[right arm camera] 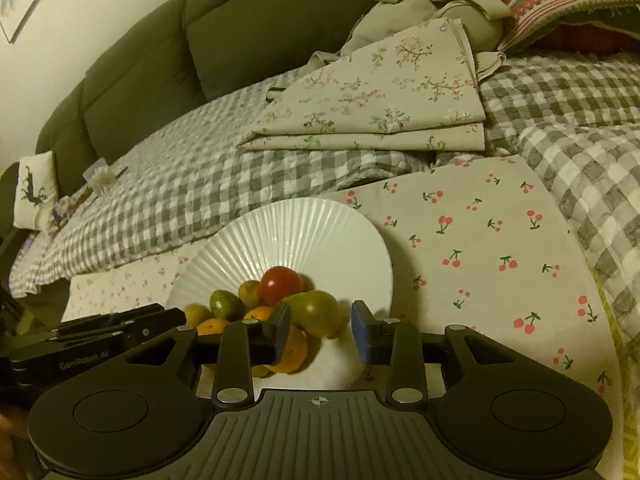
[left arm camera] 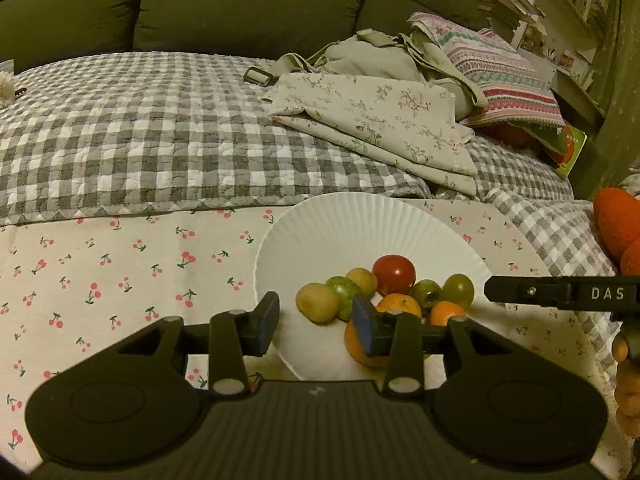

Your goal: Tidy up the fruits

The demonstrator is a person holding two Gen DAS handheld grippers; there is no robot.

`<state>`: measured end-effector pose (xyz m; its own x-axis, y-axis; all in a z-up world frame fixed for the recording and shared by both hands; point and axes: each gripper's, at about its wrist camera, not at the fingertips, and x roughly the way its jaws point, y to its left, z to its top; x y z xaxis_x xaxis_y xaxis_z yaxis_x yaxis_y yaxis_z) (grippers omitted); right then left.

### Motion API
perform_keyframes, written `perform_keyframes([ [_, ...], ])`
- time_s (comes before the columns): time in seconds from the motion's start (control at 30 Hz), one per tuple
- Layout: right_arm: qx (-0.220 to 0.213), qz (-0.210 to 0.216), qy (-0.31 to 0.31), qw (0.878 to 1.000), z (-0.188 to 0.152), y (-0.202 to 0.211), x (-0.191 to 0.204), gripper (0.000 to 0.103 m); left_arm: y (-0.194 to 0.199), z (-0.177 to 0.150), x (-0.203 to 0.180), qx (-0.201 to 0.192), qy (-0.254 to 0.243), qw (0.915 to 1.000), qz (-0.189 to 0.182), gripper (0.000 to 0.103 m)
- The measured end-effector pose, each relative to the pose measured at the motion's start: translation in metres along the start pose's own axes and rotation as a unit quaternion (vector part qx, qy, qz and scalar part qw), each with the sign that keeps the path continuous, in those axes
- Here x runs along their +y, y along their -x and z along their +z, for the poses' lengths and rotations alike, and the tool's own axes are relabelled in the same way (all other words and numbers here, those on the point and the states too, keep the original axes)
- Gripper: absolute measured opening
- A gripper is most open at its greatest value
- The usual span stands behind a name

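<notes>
A white fluted plate sits on a cherry-print cloth and carries a pile of small fruit. The pile has a red tomato, oranges and several green and yellow fruits. My left gripper hovers at the plate's near left edge with its jaws apart. A yellow-green fruit lies just beyond the gap, untouched. My right gripper stands open over the plate's near right side. A green pear-shaped fruit sits between its pads, clear of the right one.
The cherry-print cloth lies over a grey checked quilt. Behind the plate are folded floral fabric, a beige bag and a striped pillow. A green sofa back closes the far side. Orange-red knitted things lie at right.
</notes>
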<state>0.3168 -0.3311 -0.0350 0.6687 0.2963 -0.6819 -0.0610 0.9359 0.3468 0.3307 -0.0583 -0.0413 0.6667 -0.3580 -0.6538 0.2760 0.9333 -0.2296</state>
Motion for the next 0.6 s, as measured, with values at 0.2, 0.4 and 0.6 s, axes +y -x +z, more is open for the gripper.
perform_keyframes([
  [0.2,-0.004,-0.003,0.013,1.0,-0.002,0.013,0.012,0.034,0.024,-0.004,-0.002,0.005,0.003,0.9997,0.022,0.043],
  [0.4,-0.023,-0.002,0.023,0.999,-0.008,0.042,0.032,0.034,0.069,-0.014,-0.01,-0.002,0.014,0.9984,0.055,0.063],
  [0.6,-0.025,-0.013,0.063,0.998,-0.029,0.077,0.066,0.034,0.121,-0.043,-0.016,-0.003,0.045,0.995,0.09,0.069],
])
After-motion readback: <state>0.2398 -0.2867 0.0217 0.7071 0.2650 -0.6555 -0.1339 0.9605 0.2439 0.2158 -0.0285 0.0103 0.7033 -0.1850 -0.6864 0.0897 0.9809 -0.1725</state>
